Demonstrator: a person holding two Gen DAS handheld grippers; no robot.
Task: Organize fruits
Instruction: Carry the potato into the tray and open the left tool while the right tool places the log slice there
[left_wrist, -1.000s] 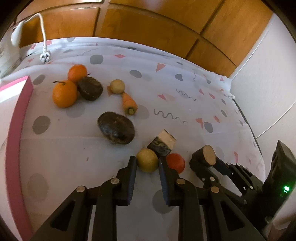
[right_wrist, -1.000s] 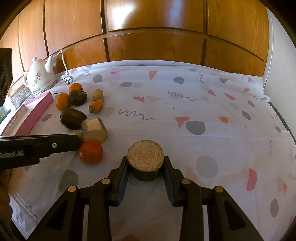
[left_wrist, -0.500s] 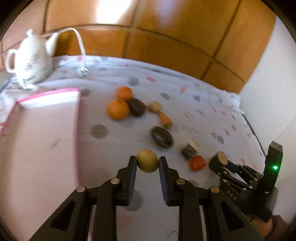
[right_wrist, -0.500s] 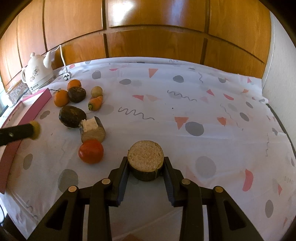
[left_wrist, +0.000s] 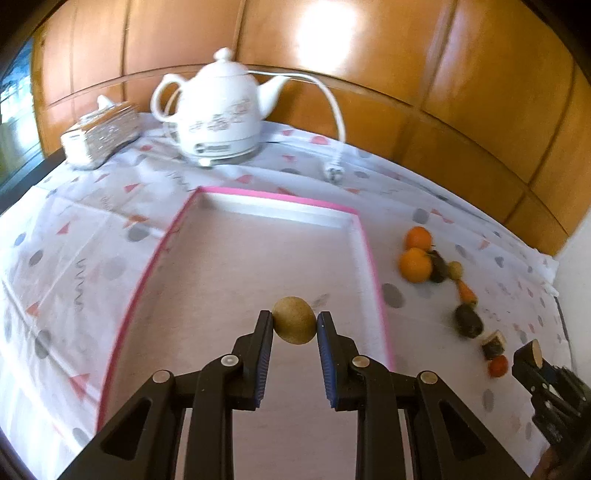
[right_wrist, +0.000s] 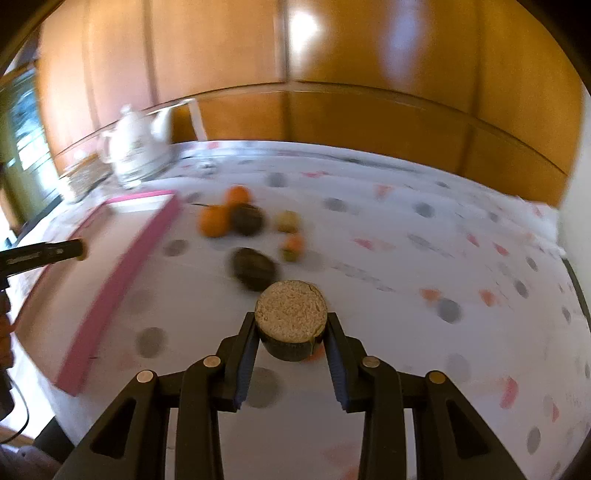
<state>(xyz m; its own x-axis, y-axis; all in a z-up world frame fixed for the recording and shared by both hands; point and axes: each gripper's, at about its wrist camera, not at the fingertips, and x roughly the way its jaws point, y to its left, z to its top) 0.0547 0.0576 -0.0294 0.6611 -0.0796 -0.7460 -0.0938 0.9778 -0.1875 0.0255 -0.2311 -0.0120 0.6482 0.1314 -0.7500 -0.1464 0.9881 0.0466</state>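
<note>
Fruits are being sorted into the pink-rimmed tray (left_wrist: 364, 236), and I am reporting each camera in turn.

Left wrist view: my left gripper (left_wrist: 294, 325) is clamping a small tan round fruit (left_wrist: 294, 319) between both pads, holding it above the tray floor, toward the tray's 5 o'clock corner. The tray is showing nothing else inside it. Loose pieces are lying on the patterned cloth (left_wrist: 74, 236) at 3 o'clock of the tray: two oranges (left_wrist: 415, 264), a dark avocado (left_wrist: 468, 320), a carrot (left_wrist: 466, 291) and a tomato (left_wrist: 498, 366). A white kettle (left_wrist: 218, 114) is standing at 12 o'clock, well apart from the tray.

Right wrist view: my right gripper (right_wrist: 291, 332) is gripping a cut dark piece with a pale grainy face (right_wrist: 291, 312), held above the cloth, with the avocado (right_wrist: 255, 267) just beyond it at 11 o'clock. The tray is lying at 9 o'clock, and the left gripper is reaching in over it.

Judgement: the step in hand is setting the tan fruit down. I am advising lowering it until it is resting on the floor before parting the pads, since a round fruit is likely to roll; placing it away from the rim is leaving room for the second piece.
</note>
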